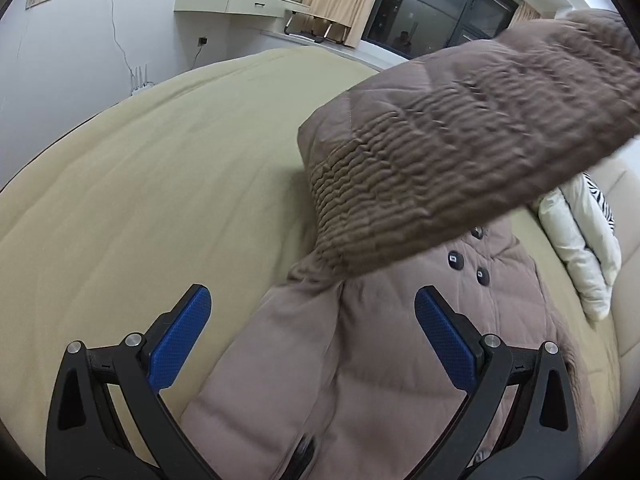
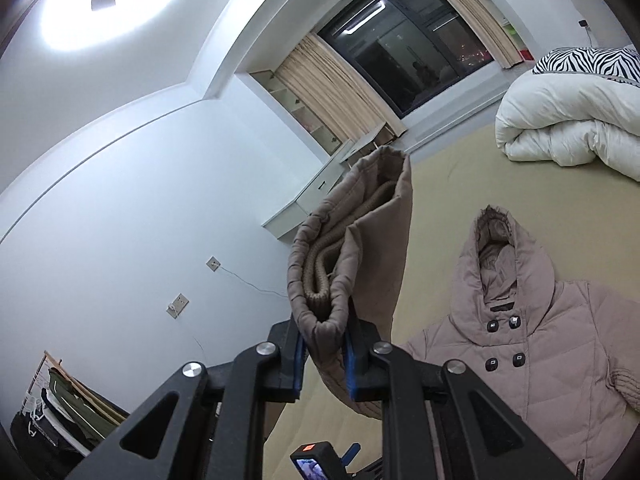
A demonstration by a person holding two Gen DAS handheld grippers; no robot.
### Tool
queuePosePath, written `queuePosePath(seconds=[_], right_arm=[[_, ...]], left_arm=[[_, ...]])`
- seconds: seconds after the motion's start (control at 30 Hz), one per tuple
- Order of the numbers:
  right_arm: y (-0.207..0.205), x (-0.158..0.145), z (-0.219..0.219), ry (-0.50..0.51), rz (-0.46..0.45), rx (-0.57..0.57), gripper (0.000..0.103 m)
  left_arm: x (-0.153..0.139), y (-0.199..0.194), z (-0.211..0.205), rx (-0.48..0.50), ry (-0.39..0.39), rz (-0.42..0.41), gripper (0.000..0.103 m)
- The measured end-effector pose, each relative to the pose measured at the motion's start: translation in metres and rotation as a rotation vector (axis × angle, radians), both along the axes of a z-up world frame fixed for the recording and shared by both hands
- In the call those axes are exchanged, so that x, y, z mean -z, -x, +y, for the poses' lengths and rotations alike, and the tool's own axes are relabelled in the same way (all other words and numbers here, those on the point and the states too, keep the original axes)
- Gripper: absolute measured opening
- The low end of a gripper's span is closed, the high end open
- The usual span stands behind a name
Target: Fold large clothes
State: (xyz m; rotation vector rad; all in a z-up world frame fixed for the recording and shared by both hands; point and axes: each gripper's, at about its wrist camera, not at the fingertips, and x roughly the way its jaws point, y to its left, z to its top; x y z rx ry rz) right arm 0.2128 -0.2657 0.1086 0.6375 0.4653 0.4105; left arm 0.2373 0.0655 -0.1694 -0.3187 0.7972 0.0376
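A mauve hooded puffer coat [image 2: 552,364] lies face up on the beige bed [image 2: 448,184], dark buttons down its front. My right gripper [image 2: 324,356] is shut on the cuff end of one sleeve [image 2: 348,264], lifted high above the bed, the ribbed inner cuff showing. In the left wrist view that raised sleeve [image 1: 472,156] stretches across the upper right, above the coat's body [image 1: 360,380]. My left gripper [image 1: 312,328] hangs open over the coat's lower body, nothing between its blue pads [image 1: 180,336].
A rolled white duvet [image 2: 568,120] and a zebra-print pillow [image 2: 588,60] lie at the head of the bed. A white wall desk [image 1: 240,0], curtains and a dark window [image 2: 404,36] stand behind. A clothes rack [image 2: 60,404] is low on the left.
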Motion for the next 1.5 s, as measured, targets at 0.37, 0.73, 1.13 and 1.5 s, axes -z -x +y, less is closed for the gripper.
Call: queuePosePath(seconds=[0.37,0.73,1.13,1.5], right_arm=[[-0.009,0.049,-0.059,-0.098,0.079,0.096,0.017],[-0.02,0.17,-0.121,-0.066,0.282,0.291,0.017],[-0.013,0.316,-0.188,-0.142,0.553,0.407,0.059],[0.001,0.243,-0.16,0.26,0.491,0.485,0.064]], left_arm=[[0.04,-0.061,0.021,-0.03,-0.089,0.048,0.066],[0.056,-0.098,0.035,-0.047,-0.063,0.1,0.065],[0.036,-0.018,0.018,0.033,-0.046,0.118,0.064],[0.0,-0.139,-0.043,0.162,-0.331,0.059,0.042]])
